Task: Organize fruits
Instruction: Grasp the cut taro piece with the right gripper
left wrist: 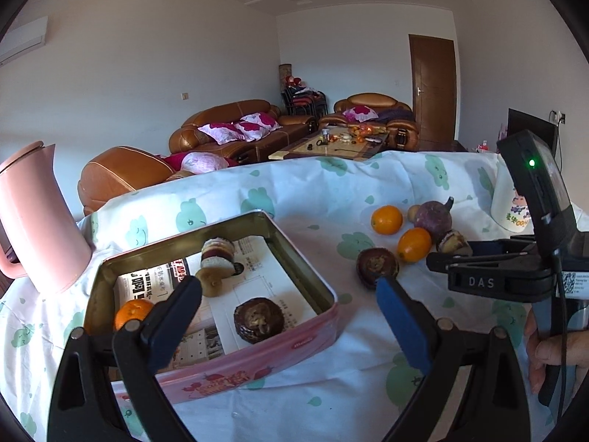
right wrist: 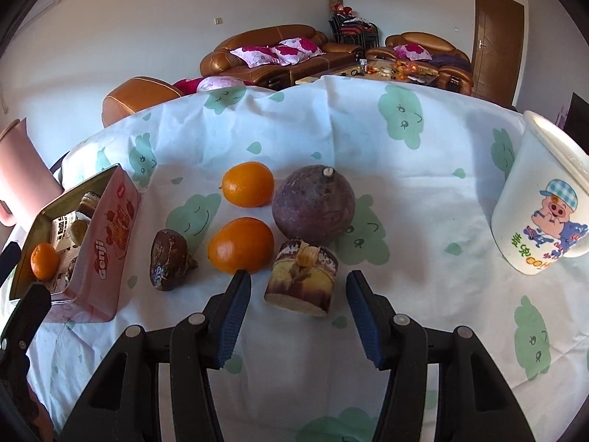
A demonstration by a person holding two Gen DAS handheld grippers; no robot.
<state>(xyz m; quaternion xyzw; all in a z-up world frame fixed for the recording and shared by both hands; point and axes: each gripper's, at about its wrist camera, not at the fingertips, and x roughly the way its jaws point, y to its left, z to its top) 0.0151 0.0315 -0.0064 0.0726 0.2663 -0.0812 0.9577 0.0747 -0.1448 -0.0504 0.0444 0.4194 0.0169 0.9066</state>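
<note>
Right gripper (right wrist: 298,313) wide open, empty, straddling cut sugarcane piece (right wrist: 301,280) on tablecloth (right wrist: 405,191) beside two oranges (right wrist: 241,245); left gripper (left wrist: 291,316) open, empty, above pink tin (left wrist: 257,364) holding one orange (left wrist: 133,313).

A pink rectangular tin (left wrist: 257,364), open and lined with printed paper, sits on the tablecloth. Inside lie an orange (left wrist: 132,313), a dark brown wrinkled fruit (left wrist: 258,318), a small tan fruit (left wrist: 210,283) and a cut purple-and-cream chunk (left wrist: 218,254). Right of the tin, on the cloth, cluster two oranges (right wrist: 248,184) (right wrist: 241,245), a round purple root (right wrist: 313,207), a cut purple-and-yellow stump (right wrist: 302,281) standing upright, and a dark brown shrivelled piece (right wrist: 168,259).
</note>
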